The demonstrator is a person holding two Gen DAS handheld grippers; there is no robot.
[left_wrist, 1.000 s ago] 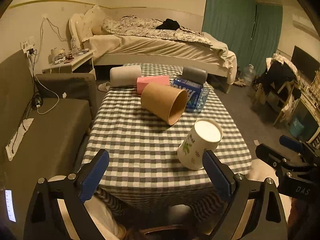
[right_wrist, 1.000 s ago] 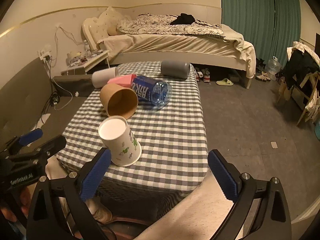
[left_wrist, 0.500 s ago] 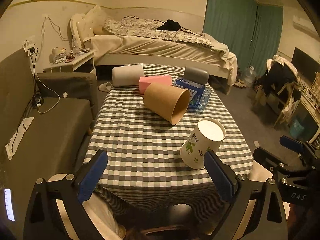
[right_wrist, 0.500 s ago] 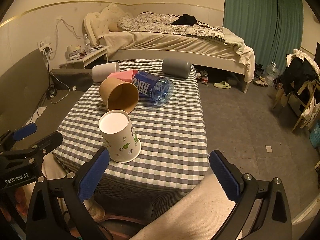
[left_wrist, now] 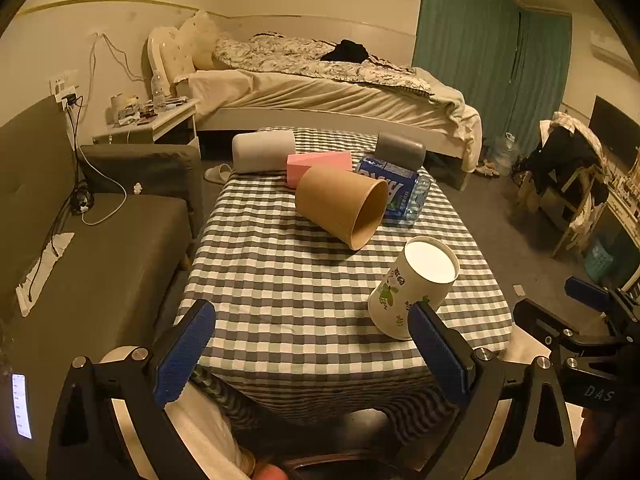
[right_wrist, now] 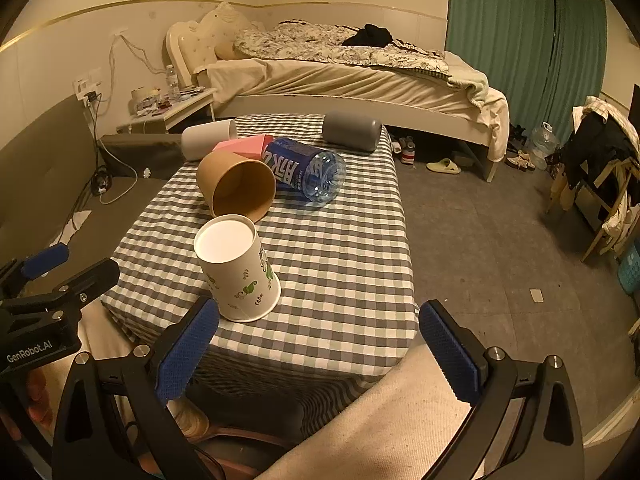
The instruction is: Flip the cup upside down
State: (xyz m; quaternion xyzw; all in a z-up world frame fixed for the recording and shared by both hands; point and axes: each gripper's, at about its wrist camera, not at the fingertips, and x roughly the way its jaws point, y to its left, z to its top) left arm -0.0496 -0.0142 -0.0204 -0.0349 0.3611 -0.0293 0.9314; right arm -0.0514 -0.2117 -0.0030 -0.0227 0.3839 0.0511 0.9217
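Observation:
A white paper cup with green leaf print (left_wrist: 408, 292) stands upside down, base up, near the front edge of the checked table (left_wrist: 288, 280); it also shows in the right wrist view (right_wrist: 238, 270). A brown paper cup (left_wrist: 340, 206) lies on its side behind it, mouth toward the front right (right_wrist: 238, 188). My left gripper (left_wrist: 312, 344) is open and empty, its right finger just in front of the white cup. My right gripper (right_wrist: 318, 344) is open and empty, to the right of the white cup at the table's front edge.
A blue-labelled water bottle (right_wrist: 304, 170) lies on its side behind the brown cup, beside a pink block (left_wrist: 318, 164), a white cylinder (left_wrist: 264, 151) and a grey cylinder (left_wrist: 400, 150). A grey sofa (left_wrist: 100, 248) is at the left, a bed (left_wrist: 320, 84) behind.
Both grippers have drawn back and up slightly from the table, so the cups sit a little lower in view. The cups have not moved.

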